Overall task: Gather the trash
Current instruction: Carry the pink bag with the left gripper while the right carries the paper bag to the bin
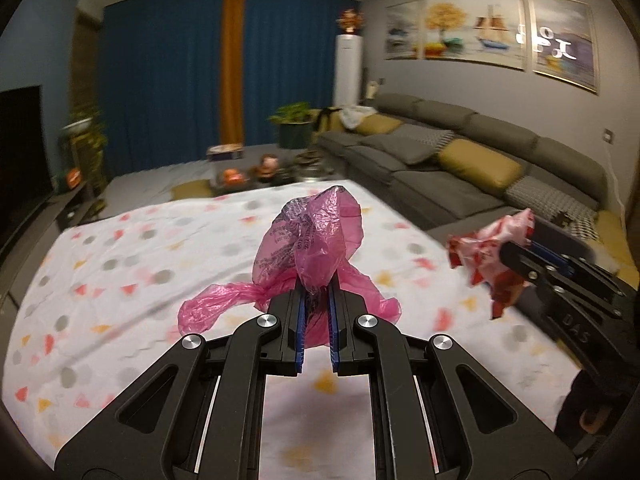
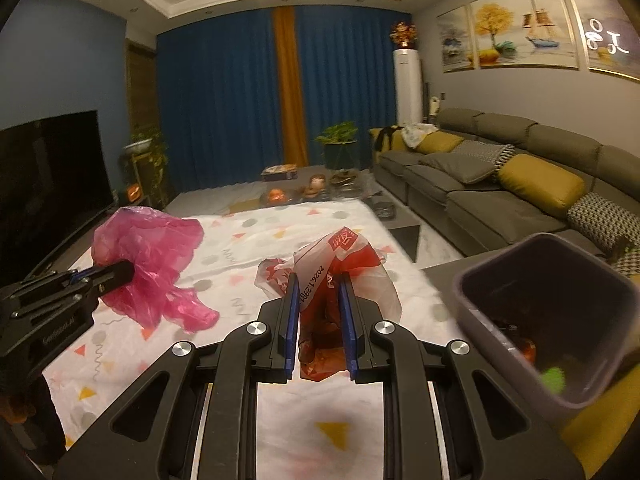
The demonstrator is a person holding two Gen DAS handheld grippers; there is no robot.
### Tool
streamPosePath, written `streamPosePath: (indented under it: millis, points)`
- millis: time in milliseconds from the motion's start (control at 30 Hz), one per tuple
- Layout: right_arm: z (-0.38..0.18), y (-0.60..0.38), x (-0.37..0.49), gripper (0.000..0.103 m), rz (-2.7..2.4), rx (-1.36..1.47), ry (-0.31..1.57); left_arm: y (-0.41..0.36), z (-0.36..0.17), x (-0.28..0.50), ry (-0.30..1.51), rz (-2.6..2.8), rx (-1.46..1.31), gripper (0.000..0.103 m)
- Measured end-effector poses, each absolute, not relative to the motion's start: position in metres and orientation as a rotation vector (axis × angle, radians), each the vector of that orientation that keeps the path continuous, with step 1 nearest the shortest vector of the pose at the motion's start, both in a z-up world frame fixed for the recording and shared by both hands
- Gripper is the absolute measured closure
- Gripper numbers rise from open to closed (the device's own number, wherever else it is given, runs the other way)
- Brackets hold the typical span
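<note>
My left gripper (image 1: 318,280) is shut on a crumpled pink plastic bag (image 1: 316,240), held above the white patterned cloth (image 1: 120,264). From the right wrist view the same pink bag (image 2: 148,256) hangs at the left in the left gripper (image 2: 124,270). My right gripper (image 2: 318,280) is shut on a red-and-white plastic bag (image 2: 340,264), also lifted off the cloth. In the left wrist view that red-and-white bag (image 1: 492,256) shows at the right in the right gripper (image 1: 510,250). A grey bin (image 2: 548,320) with some trash inside stands close at the right.
A grey sofa (image 2: 500,184) with yellow cushions runs along the right wall. A low table (image 2: 312,192) with small items sits beyond the cloth, before blue curtains. A dark TV (image 2: 44,184) stands at the left. Potted plants and a white standing unit (image 2: 408,84) are at the back.
</note>
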State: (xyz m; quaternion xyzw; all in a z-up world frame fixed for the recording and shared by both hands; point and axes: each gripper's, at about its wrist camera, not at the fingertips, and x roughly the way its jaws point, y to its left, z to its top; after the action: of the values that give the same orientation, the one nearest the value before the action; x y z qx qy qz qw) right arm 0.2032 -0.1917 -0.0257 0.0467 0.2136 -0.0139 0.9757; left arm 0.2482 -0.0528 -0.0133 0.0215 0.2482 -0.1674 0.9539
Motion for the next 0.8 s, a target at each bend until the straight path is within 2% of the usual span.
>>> streamPosePath:
  millis: [433,800]
  points:
    - [-0.021,-0.317,0.16,0.083,-0.269,0.164,0.4,-0.229,-0.012,0.233,0.5,-0.629,0.092,0.094]
    - [-0.033,-0.38,0.157,0.081,-0.346,0.212,0.401,-0.312,-0.035,0.254,0.537,-0.734,0.084,0.092]
